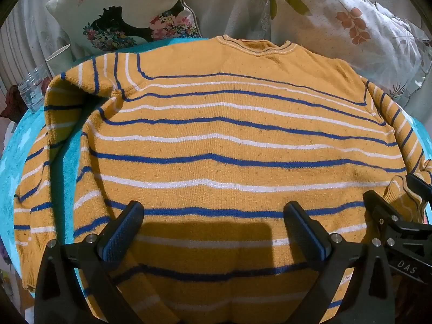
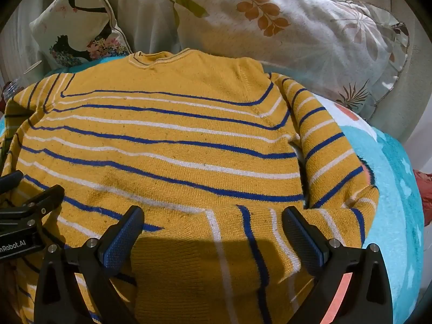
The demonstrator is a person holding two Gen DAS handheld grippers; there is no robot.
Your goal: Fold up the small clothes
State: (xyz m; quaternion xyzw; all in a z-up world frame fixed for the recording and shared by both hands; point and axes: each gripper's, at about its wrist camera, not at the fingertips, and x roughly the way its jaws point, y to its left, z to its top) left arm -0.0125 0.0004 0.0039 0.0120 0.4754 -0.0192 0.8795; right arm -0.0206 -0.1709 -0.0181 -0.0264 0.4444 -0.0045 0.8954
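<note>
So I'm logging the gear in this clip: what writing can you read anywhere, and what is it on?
"DAS": white letters on the black body of the right tongs, seen in the left wrist view; possibly cut off.
"nRobot.AI": white letters on the black body of the left tongs, seen in the right wrist view; the start is cut off at the frame edge.
No text shows on the mustard striped knit sweater.

A turquoise blanket (image 1: pixel 64 162) covers the surface. Behind it lean two cushions: one printed with a dark bird and flowers (image 1: pixel 121 19), one white with orange and green leaves (image 2: pixel 283 27). Pale cloth (image 1: pixel 229 8) hangs between them. A clear glass jar (image 1: pixel 32 89) stands at the far left. Warm light casts hard shadows.
</note>
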